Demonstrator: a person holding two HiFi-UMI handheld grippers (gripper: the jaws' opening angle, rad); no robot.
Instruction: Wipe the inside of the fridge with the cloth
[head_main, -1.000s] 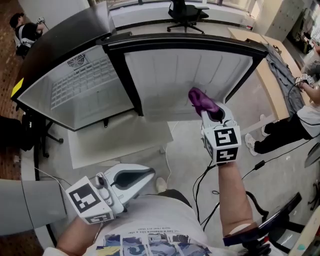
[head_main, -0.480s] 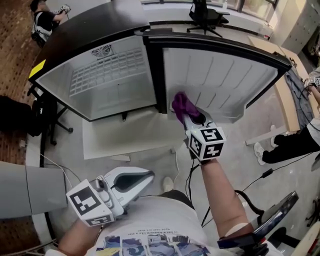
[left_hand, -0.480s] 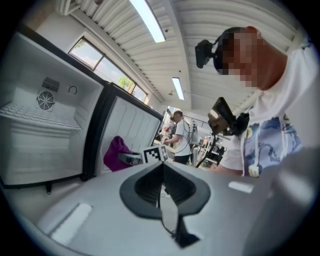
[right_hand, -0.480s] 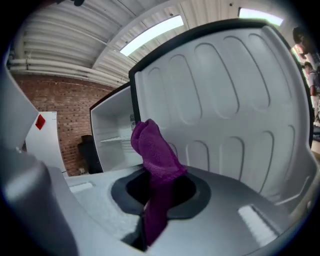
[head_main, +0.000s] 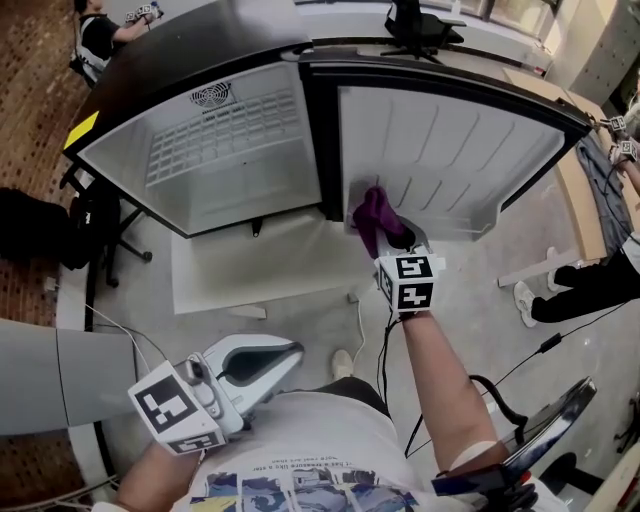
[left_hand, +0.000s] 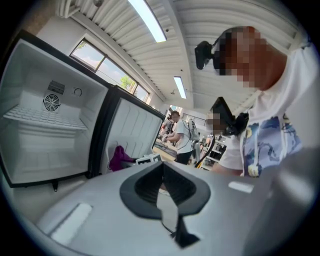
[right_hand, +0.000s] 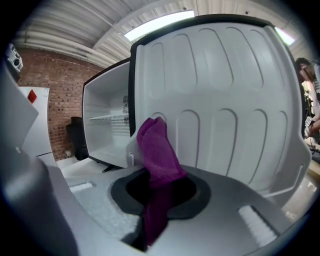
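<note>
A small fridge (head_main: 230, 150) stands open, its white cavity with a wire shelf (right_hand: 107, 119) at left and its ribbed door liner (head_main: 450, 150) swung out to the right. My right gripper (head_main: 388, 232) is shut on a purple cloth (head_main: 376, 213), which sticks up past the jaws (right_hand: 157, 150). The cloth sits at the liner's lower corner by the hinge; whether it touches I cannot tell. My left gripper (head_main: 285, 352) is held low by my body, jaws together with nothing in them (left_hand: 162, 195). From there the cloth (left_hand: 119, 156) shows far off.
A pale mat (head_main: 250, 265) lies on the floor under the fridge front. Cables (head_main: 385, 345) trail over the floor by my right arm. A dark bag (head_main: 40, 230) sits at left, a wooden table (head_main: 575, 205) at right, and a person's legs (head_main: 590, 285) beside it.
My right gripper has carried the cloth leftward along the door liner, from its lower middle to the corner by the hinge. The left gripper has stayed put.
</note>
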